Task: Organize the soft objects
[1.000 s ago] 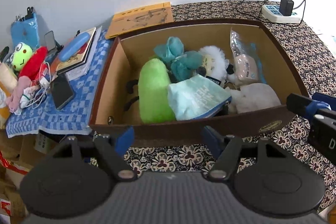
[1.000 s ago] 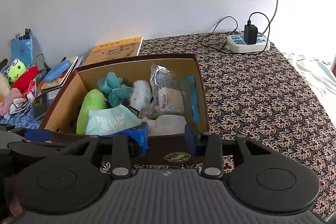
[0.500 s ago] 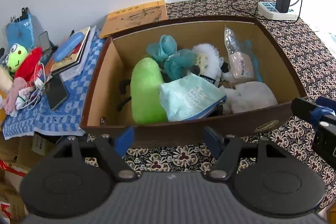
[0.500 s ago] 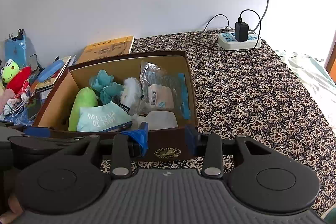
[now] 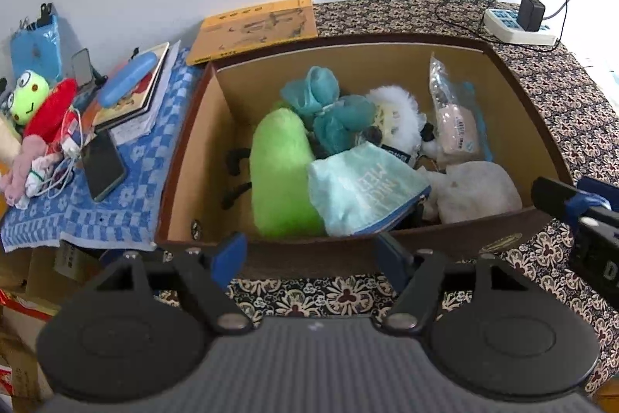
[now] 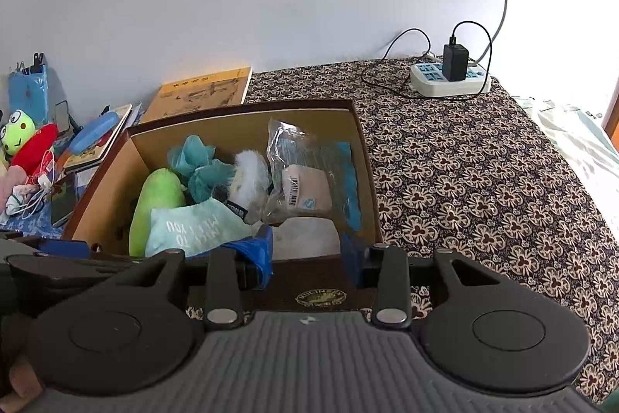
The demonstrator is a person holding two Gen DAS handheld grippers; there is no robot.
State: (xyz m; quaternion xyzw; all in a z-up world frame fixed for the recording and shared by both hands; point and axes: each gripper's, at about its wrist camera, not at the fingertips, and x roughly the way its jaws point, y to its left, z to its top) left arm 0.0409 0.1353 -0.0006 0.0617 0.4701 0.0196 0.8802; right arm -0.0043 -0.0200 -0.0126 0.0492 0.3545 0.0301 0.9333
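A brown cardboard box [image 5: 201, 142] [image 6: 363, 157] holds soft things: a green plush [image 5: 280, 177] [image 6: 154, 196], a teal mesh sponge [image 5: 325, 107], a white fluffy toy [image 5: 398, 119], a light blue pouch [image 5: 363, 188] [image 6: 193, 223], a bagged beige item [image 5: 456, 126] [image 6: 305, 192] and a white cloth [image 5: 476, 188]. My left gripper [image 5: 311, 254] is open and empty in front of the box's near wall. My right gripper [image 6: 307, 254] is open and empty at the box's near right wall; it shows in the left wrist view [image 5: 572, 204].
Left of the box, a blue checked cloth [image 5: 116, 211] carries a phone [image 5: 102, 165], books [image 5: 131, 95], a frog plush [image 5: 29, 97] and a red plush [image 5: 50, 107]. A yellow booklet [image 5: 255, 24] lies behind the box. A power strip [image 6: 448, 78] sits at the back right.
Both grippers have pulled back a little from the box. Their jaws stay open and the box contents have not moved.
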